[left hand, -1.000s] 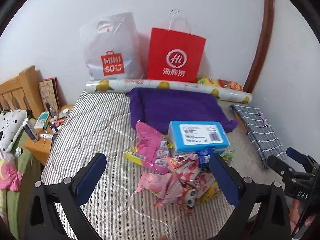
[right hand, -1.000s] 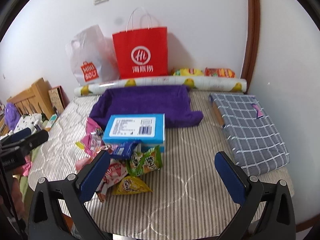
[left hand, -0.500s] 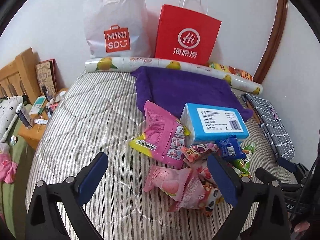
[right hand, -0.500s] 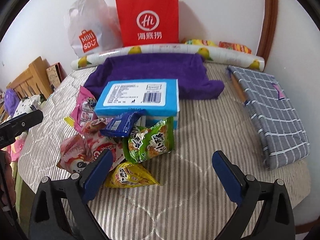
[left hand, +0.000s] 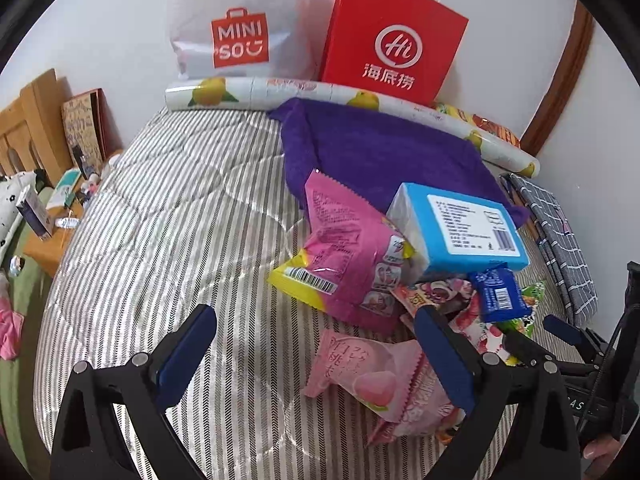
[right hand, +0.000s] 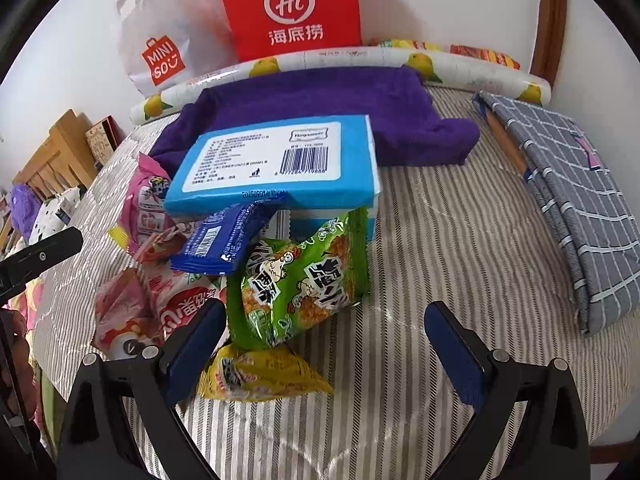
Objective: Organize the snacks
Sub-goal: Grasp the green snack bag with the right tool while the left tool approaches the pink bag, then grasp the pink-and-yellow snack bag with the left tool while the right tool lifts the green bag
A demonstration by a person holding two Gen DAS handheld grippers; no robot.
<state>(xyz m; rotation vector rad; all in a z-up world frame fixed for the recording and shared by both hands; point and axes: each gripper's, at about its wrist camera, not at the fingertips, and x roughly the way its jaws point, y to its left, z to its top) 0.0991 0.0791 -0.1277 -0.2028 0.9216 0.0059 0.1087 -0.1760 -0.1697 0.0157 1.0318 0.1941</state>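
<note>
A pile of snacks lies on a striped bed. In the left wrist view: a big pink bag (left hand: 348, 256), a blue box (left hand: 460, 226), a small blue packet (left hand: 500, 292), a pale pink peach packet (left hand: 360, 372). My left gripper (left hand: 316, 344) is open and empty, just above the peach packet. In the right wrist view: the blue box (right hand: 276, 160), the blue packet (right hand: 224, 244), a green bag (right hand: 300, 284), a yellow packet (right hand: 260, 376), red-pink packets (right hand: 176, 304). My right gripper (right hand: 324, 344) is open and empty, close over the green and yellow packets.
A purple towel (left hand: 384, 152) lies behind the pile. A red paper bag (left hand: 392, 40), a white Miniso bag (left hand: 240, 24) and a lemon-print roll (left hand: 320, 94) stand at the wall. A grey checked cloth (right hand: 572, 184) lies right. A wooden bedside shelf (left hand: 52, 216) is left.
Both grippers have moved forward and down toward the snack pile, which now fills more of each view. Both stay open. Nothing has been picked up.
</note>
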